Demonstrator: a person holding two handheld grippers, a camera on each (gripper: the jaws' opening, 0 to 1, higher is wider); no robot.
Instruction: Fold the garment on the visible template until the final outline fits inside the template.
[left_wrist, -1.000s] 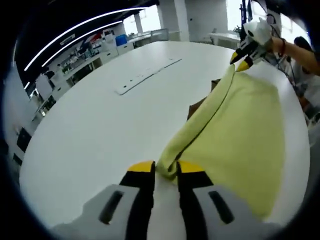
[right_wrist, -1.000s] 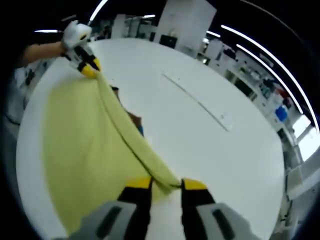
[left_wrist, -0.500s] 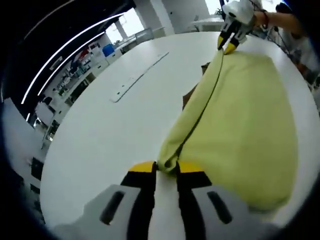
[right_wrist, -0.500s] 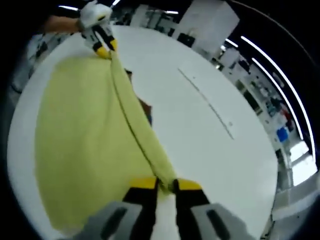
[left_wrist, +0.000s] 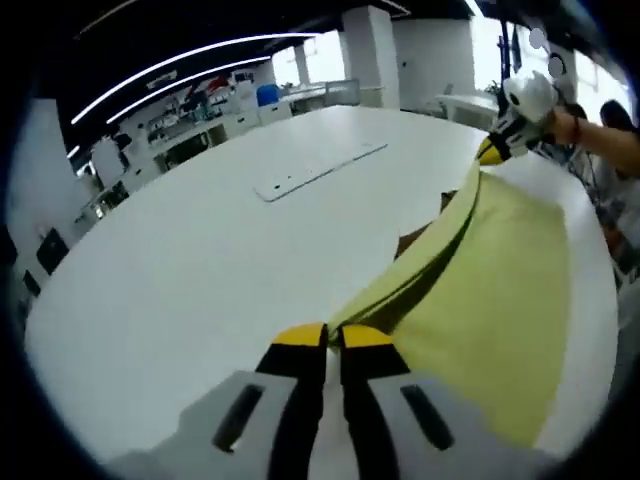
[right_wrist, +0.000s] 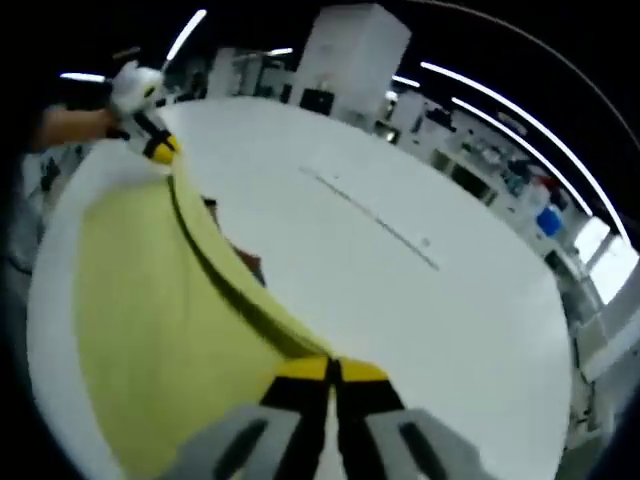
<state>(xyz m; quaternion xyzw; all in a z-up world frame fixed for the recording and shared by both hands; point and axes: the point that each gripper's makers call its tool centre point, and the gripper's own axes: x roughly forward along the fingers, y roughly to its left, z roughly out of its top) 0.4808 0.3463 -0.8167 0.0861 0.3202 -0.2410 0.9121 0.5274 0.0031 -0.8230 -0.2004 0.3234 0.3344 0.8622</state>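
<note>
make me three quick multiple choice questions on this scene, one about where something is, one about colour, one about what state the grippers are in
1. Where does the flat white strip lie?
A. On the bare table, apart from the garment
B. On top of the garment
C. Between the left gripper's fingers

2. What colour is the garment?
A. Dark blue
B. Pale yellow
C. Red

3. What is the left gripper doing?
A. Open above the table
B. Shut on the garment's edge
C. Shut on the strip

Answers: 1 A, the strip sits on the white table well clear of the cloth. 2 B, the cloth is pale yellow in both views. 3 B, its yellow-tipped fingers pinch the stretched edge, as does the right gripper at the other end.
</note>
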